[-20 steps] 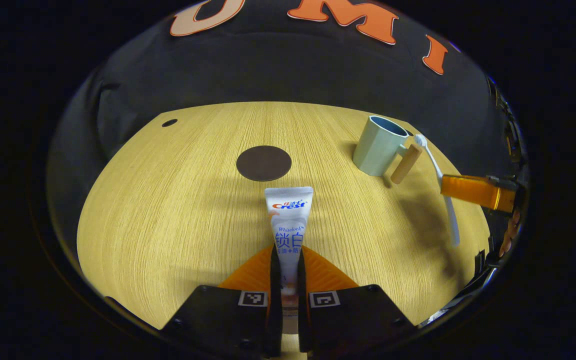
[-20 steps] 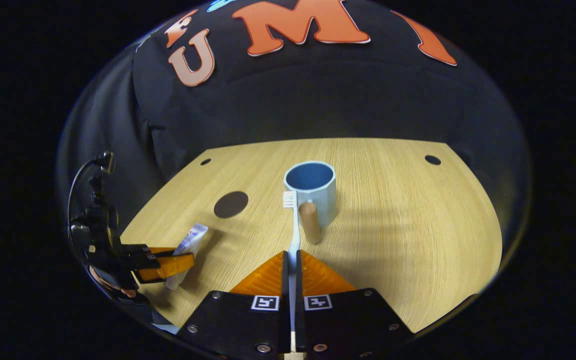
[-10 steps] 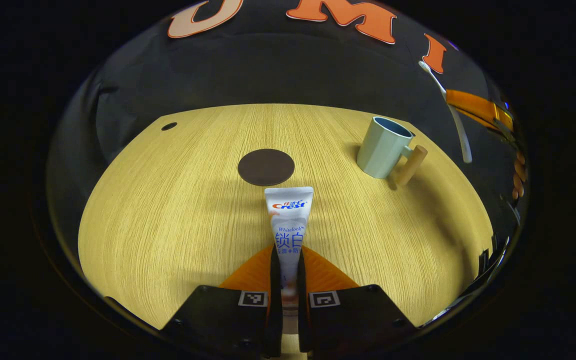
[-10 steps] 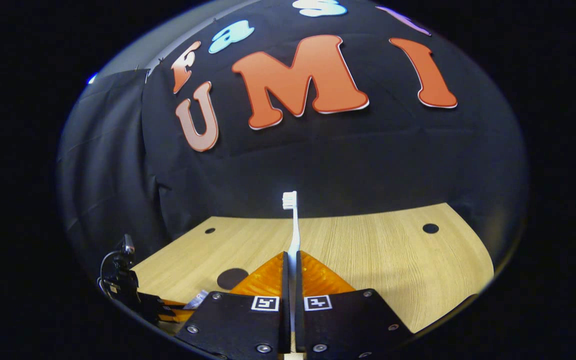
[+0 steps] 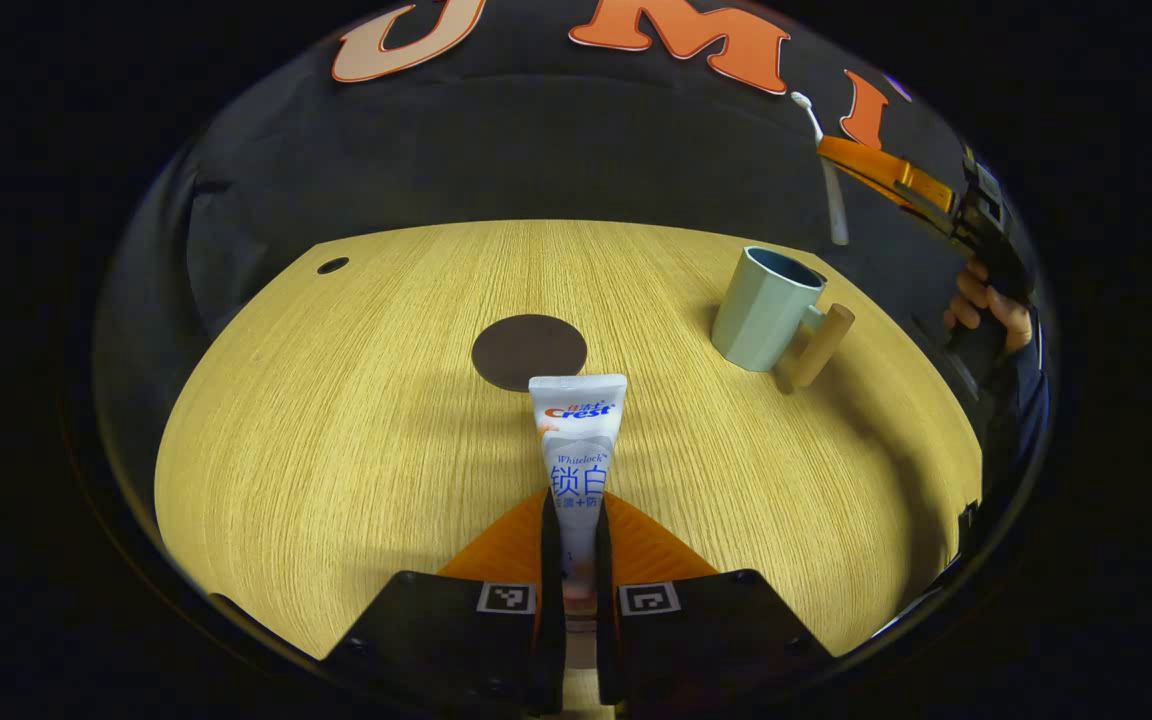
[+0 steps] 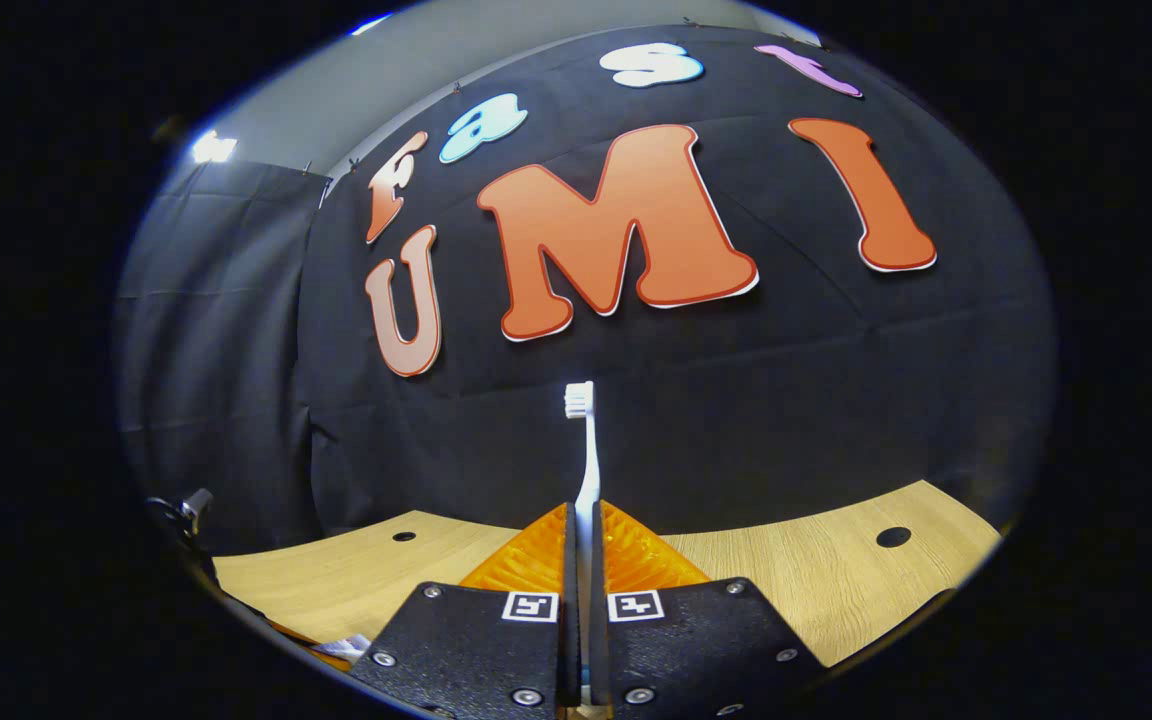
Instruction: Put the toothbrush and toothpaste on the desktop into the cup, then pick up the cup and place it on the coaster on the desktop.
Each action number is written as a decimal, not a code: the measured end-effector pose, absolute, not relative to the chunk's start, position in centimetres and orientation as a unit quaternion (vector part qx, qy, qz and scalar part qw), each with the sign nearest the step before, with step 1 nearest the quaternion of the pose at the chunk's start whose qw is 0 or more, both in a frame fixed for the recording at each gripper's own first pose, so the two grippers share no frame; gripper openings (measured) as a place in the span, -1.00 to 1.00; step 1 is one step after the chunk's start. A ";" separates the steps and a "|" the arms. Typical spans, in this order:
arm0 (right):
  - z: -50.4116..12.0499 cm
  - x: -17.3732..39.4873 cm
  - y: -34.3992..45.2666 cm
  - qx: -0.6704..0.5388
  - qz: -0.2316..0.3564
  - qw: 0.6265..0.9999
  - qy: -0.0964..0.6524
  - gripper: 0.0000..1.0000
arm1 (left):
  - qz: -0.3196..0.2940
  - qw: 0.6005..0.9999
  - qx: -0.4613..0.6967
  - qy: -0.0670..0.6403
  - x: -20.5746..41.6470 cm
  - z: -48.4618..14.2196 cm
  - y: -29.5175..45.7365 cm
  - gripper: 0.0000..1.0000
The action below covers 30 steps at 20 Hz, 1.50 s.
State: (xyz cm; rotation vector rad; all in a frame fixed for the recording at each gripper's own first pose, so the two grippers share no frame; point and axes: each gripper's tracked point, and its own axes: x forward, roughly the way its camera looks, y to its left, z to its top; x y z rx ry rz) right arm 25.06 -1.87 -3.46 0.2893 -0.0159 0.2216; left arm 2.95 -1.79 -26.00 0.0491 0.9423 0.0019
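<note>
My left gripper (image 5: 576, 515) is shut on the white toothpaste tube (image 5: 578, 440), which points forward just above the wooden desktop (image 5: 336, 420). Ahead of the tube lies the dark round coaster (image 5: 528, 351). To the right stands the pale blue cup (image 5: 764, 308) with a wooden handle, upright and open-topped. My right gripper (image 6: 583, 520) is shut on the white toothbrush (image 6: 584, 450), bristle head pointing up at the wall. In the left gripper view the right gripper (image 5: 876, 170) hangs high above and right of the cup, with the toothbrush (image 5: 829, 180) slanting down from it.
A hand (image 5: 986, 305) holds the right gripper at the right edge of the left gripper view. Small dark holes mark the desktop's far corners (image 5: 332, 265) (image 6: 893, 537). The black cloth wall stands close behind the desk.
The right gripper has lifted the toothbrush off the desktop and tilted upward, so the cup dropped out of its view. The left gripper with the toothpaste has barely moved.
</note>
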 end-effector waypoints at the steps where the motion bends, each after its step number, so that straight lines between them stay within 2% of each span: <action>1: -4.2 25.4 -1.4 0.146 0.116 0.982 -0.005 -0.92 | 0.001 0.892 0.023 0.452 3.0 -25.9 -1.8 -0.67; 9: -11.4 26.2 -0.5 0.161 0.130 0.976 0.070 -0.90 | -0.008 0.914 0.014 0.405 3.4 -23.9 -1.9 -0.67; 15: -14.4 24.5 -0.2 0.170 0.142 0.966 0.131 -0.82 | -0.034 0.950 -0.001 0.312 7.4 -18.2 -3.4 -0.67; 17: -14.0 23.4 -0.6 0.169 0.145 0.965 0.138 -0.63 | -0.043 0.959 -0.007 0.280 9.8 -16.6 -4.6 -0.67; 19: -14.0 22.2 -1.4 0.161 0.137 0.966 0.146 -0.32 | -0.056 0.968 -0.016 0.245 12.9 -14.8 -5.8 -0.67; 20: -13.6 21.5 -2.2 0.155 0.131 0.969 0.142 -0.06 | -0.063 0.972 -0.021 0.223 14.4 -13.9 -6.3 -0.67; 22: -12.7 19.8 -3.8 0.155 0.120 0.972 0.128 0.34 | -0.074 0.981 -0.027 0.176 17.6 -11.6 -7.2 -0.67; 24: -11.8 17.8 -5.4 0.165 0.113 0.973 0.115 0.58 | -0.081 0.988 -0.030 0.129 20.0 -9.8 -8.6 -0.68; 26: -11.3 16.0 -7.3 0.158 0.097 0.977 0.105 0.75 | -0.088 0.991 -0.043 0.094 22.4 -8.4 -10.1 -0.68; 30: -11.3 12.7 -11.0 0.153 0.069 0.981 0.098 0.84 | -0.110 0.991 -0.066 0.043 26.9 -7.4 -13.6 -0.68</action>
